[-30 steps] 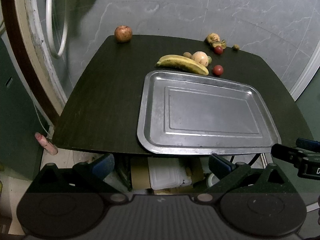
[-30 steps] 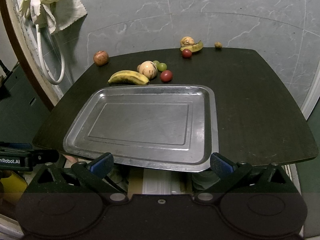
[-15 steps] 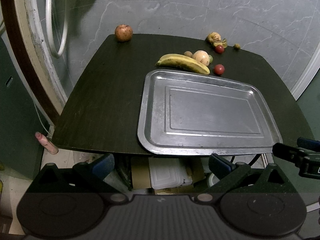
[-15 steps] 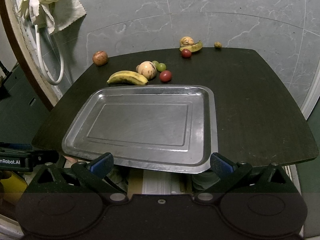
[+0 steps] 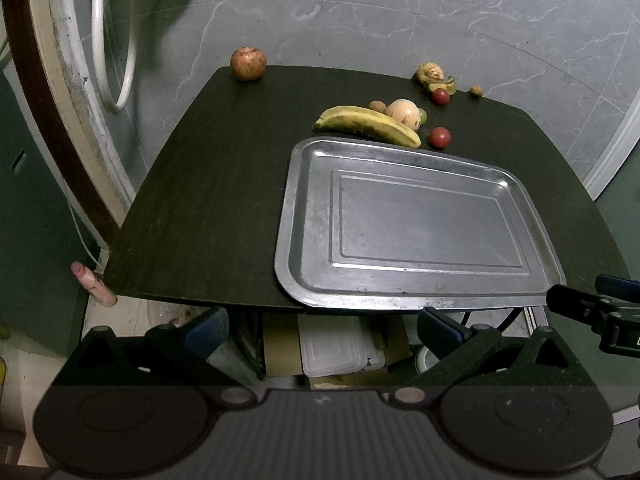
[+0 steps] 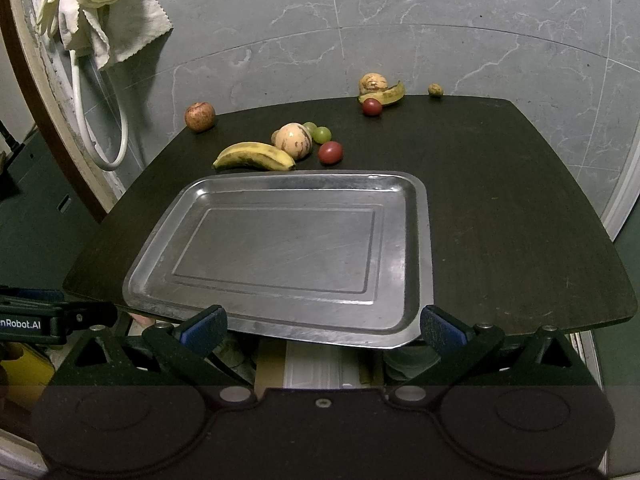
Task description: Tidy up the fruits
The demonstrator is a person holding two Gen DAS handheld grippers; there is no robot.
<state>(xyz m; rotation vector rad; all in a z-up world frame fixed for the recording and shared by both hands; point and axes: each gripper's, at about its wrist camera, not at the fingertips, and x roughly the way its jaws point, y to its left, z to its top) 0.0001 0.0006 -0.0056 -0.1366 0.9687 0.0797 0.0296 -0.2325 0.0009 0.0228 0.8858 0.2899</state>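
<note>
Blue pads tip the fingers of both grippers, and both stand spread wide with nothing between them. The left gripper (image 5: 324,328) hangs below the near edge of the dark table (image 5: 208,200); the right gripper (image 6: 324,326) sits at the near rim of the metal tray (image 6: 404,280), one finger to either side of the tray's near right part. The single tray is bare and overhangs the table's near edge.

All the fruit lies beyond the tray's far rim, well apart from both grippers. There is one large banana (image 6: 254,156), its long axis running left to right alongside that rim, with its narrow stem end to the left in the right wrist view. Touching its right end is one pale striped round fruit (image 6: 296,140), with two green grapes (image 6: 322,134) just behind and one red tomato (image 6: 330,152) to the right. One apple (image 6: 199,117) sits alone at the far left corner. At the far edge are a second red tomato (image 6: 372,107), a small dark-spotted banana (image 6: 386,96), a pale speckled fruit (image 6: 372,81) touching it, and one small brown fruit (image 6: 435,90) apart to the right.
</note>
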